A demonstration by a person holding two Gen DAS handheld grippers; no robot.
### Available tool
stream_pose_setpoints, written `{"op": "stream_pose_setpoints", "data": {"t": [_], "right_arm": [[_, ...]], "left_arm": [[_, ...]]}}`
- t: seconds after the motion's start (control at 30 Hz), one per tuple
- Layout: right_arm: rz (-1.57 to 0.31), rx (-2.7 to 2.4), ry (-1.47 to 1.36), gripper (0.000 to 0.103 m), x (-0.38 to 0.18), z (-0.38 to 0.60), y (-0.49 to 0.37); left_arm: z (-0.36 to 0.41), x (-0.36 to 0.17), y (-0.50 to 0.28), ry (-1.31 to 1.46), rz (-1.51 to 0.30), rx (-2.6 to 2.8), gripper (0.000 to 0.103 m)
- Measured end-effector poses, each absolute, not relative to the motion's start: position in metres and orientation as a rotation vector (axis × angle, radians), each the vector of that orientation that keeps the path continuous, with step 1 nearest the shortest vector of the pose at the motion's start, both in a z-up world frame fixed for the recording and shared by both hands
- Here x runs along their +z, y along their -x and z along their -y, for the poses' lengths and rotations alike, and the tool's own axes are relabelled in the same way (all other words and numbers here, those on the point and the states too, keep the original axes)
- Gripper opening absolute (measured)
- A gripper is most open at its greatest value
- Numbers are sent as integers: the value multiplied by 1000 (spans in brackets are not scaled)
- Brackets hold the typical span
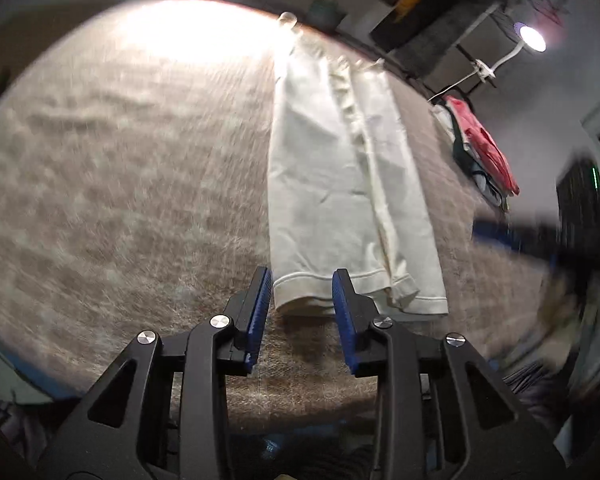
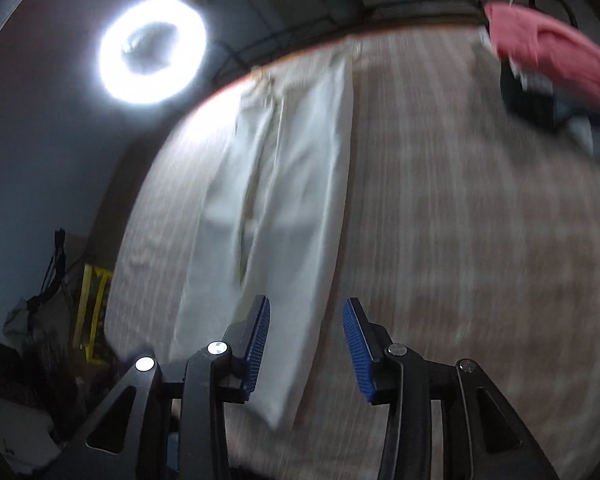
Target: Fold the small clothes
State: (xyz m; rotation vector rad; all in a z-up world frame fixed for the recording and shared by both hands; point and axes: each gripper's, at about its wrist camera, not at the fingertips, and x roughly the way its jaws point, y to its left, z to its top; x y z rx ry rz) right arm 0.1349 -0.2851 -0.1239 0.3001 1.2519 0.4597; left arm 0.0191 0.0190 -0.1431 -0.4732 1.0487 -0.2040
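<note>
The worktop (image 1: 120, 160) was covered by a beige, coarse-woven cloth and filled most of both views. A pair of cream trousers (image 1: 332, 184) lay on it, folded lengthwise with one leg over the other, the hems nearest the grippers and the waist at the far edge. A stack of folded clothes (image 1: 484, 152), red on top, sat well apart near the far right edge.

The left gripper (image 1: 300, 300) hovered just at the hem end, jaws wide and empty. The right gripper (image 2: 306, 334) hovered above the lower leg, jaws likewise wide and empty.

Risk assessment: both views were motion-blurred, so a fast approach could miss the hem. A grasp that caught only the upper layer would probably separate the two legs and spoil the alignment. A jaw driven too low could pinch the cover cloth along with the hem and drag it.

The room was dim. A ring light (image 2: 152, 50) and a gooseneck lamp (image 1: 532, 38) caused strong glare at the far worktop edge.
</note>
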Motion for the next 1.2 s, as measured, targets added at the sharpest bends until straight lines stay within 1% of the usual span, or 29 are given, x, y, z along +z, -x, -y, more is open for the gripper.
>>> {"op": "stream_pose_setpoints", "data": {"t": [0.13, 0.27, 0.3, 0.33, 0.37, 0.4, 0.43, 0.47, 0.5, 0.6, 0.73, 0.77, 0.83, 0.87, 0.9, 0.97, 1.07, 1.2], "right_arm": [[-1326, 489, -309, 41, -157, 270, -106], [-1321, 512, -285, 41, -161, 261, -99], [-1318, 518, -289, 38, -161, 261, -101], [-1317, 522, -301, 35, -162, 262, -102], [-1319, 522, -305, 28, -163, 261, -103], [-1324, 526, -305, 18, -165, 261, -104], [-1328, 530, -304, 13, -166, 260, -105], [-1330, 535, -316, 6, -167, 263, -102], [-1329, 537, -340, 3, -166, 266, -102], [-1309, 558, -426, 2, -163, 282, -99], [-1325, 525, -348, 2, -169, 278, -98], [-1329, 525, -346, 2, -170, 274, -97], [-1330, 523, -348, 2, -171, 273, -98], [-1331, 524, -354, 2, -171, 273, -98], [-1334, 528, -362, 2, -171, 274, -98], [-1337, 532, -374, 2, -173, 279, -99], [-1342, 541, -396, 2, -174, 287, -100], [-1359, 557, -496, 2, -179, 301, -102]], "left_arm": [[-18, -160, -28, 558, -1127, -227, 30], [-10, -165, -35, 527, -1136, -210, 30], [-10, -167, -38, 517, -1135, -197, 26], [-10, -169, -40, 521, -1133, -193, 18], [-10, -171, -43, 525, -1137, -194, 6], [-12, -172, -44, 531, -1138, -196, 5], [-15, -171, -43, 540, -1134, -195, 3], [-18, -169, -42, 540, -1126, -192, 3], [-22, -165, -38, 533, -1113, -186, 3], [-31, -161, -32, 531, -1094, -200, 3], [-20, -165, -33, 457, -1122, -228, 3], [-19, -164, -33, 449, -1120, -228, 4], [-22, -164, -34, 480, -1136, -220, 24], [-24, -164, -35, 508, -1135, -219, 41], [-29, -163, -36, 541, -1117, -211, 43], [-30, -165, -40, 550, -1116, -204, 43], [-31, -177, -47, 533, -1165, -173, 4], [-30, -173, -44, 525, -1153, -191, 1]]}}
